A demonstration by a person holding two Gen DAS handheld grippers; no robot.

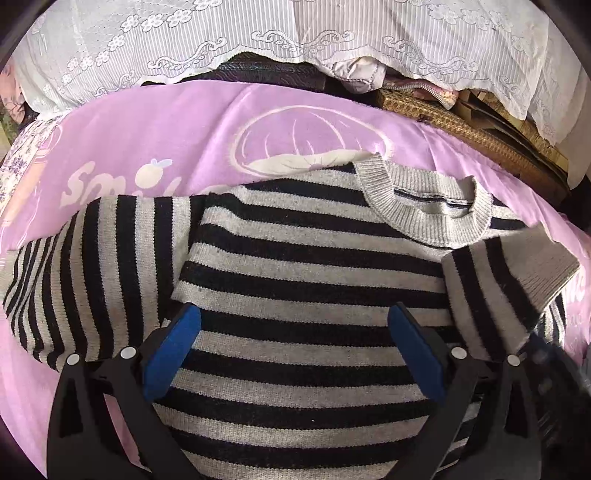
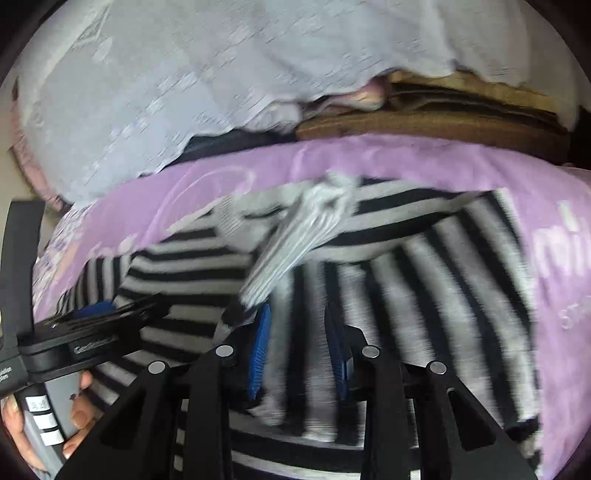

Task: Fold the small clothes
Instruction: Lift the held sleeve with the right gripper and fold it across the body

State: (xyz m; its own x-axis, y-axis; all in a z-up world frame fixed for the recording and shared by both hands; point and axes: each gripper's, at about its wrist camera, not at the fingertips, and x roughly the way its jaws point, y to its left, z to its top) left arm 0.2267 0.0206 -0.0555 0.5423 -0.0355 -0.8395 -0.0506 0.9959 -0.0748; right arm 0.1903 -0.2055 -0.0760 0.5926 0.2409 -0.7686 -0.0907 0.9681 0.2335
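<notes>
A small black-and-grey striped sweater lies face up on a pink printed sheet, with its grey collar at the far side. Its left sleeve lies spread to the left. My left gripper is open and empty, hovering over the sweater's middle. My right gripper holds the right sleeve between its blue pads, lifted over the sweater body; the view is blurred by motion. The sleeve's cuff end shows in the left wrist view, folded inward over the chest.
White lace fabric hangs along the far side above a woven brown box. The left gripper's body and the person's hand show at the lower left of the right wrist view.
</notes>
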